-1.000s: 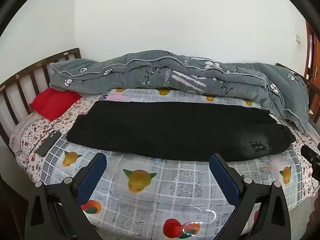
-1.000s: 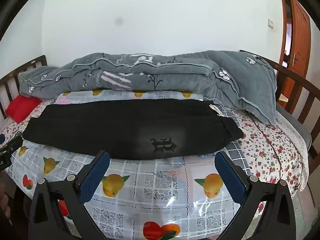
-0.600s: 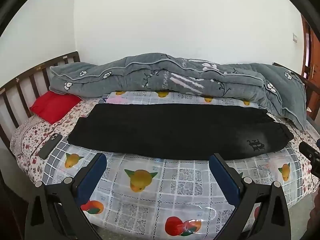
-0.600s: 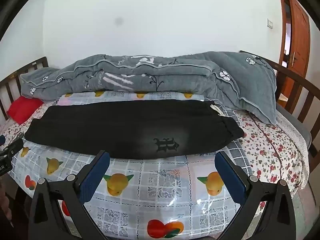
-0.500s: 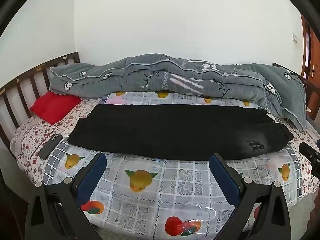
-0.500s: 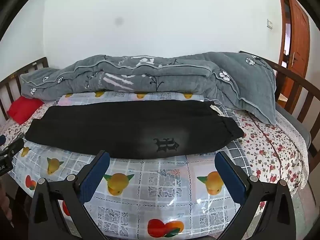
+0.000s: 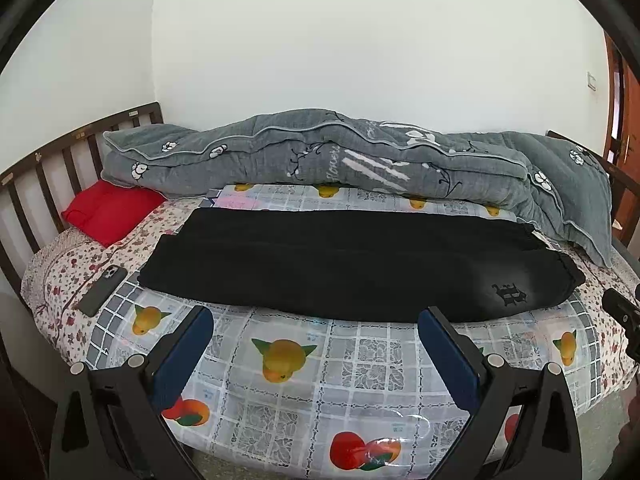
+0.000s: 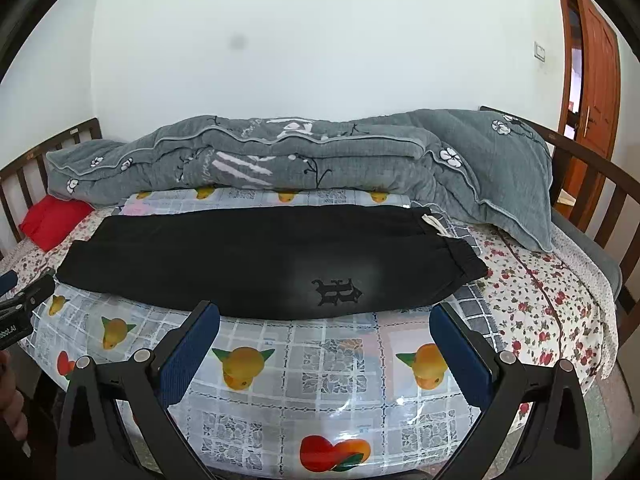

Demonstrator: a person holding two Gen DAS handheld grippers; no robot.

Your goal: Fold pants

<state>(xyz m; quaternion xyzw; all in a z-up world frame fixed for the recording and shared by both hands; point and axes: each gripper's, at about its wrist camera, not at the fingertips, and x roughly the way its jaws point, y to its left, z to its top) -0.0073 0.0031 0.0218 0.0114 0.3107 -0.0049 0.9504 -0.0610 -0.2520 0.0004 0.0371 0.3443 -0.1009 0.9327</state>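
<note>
The long black soft pants point(image 7: 352, 264) are laid flat across the middle of the frame, on the fruit-print sheet point(image 7: 360, 364). A wide strip of sheet is seen below their near edge. Both the left claw point(image 7: 316, 344) and the right claw point(image 8: 326, 340) are spread wide, with nothing held, low in the frame. Since the earlier frame, little has changed.
</note>
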